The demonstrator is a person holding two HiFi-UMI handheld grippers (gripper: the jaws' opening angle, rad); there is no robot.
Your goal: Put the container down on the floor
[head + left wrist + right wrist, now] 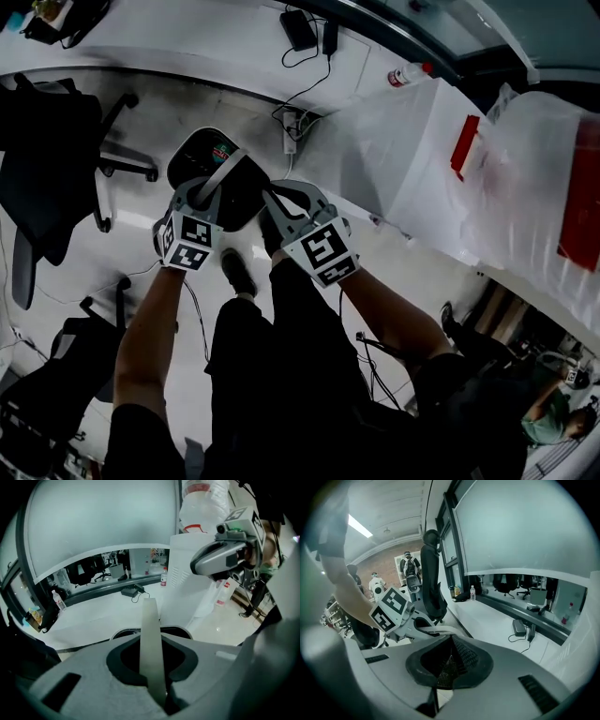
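A black mesh container (pixel 208 159) with a pale band handle (pixel 221 174) hangs above the white floor (pixel 150 103), in front of my legs. My left gripper (pixel 201 199) is shut on that handle; in the left gripper view the pale strap (pixel 151 639) runs up from between its jaws over the container's dark rim (pixel 123 633). My right gripper (pixel 279 208) holds the container's near side. In the right gripper view black mesh (pixel 449 663) is pinched between its jaws, and the left gripper's marker cube (pixel 390 609) is just beyond.
A power strip with cables (pixel 290 131) lies on the floor beyond the container. Black office chairs (pixel 47 159) stand at the left. White plastic bags (pixel 441 159) and a bottle (pixel 409 75) are at the right. My shoe (pixel 238 273) is below the container.
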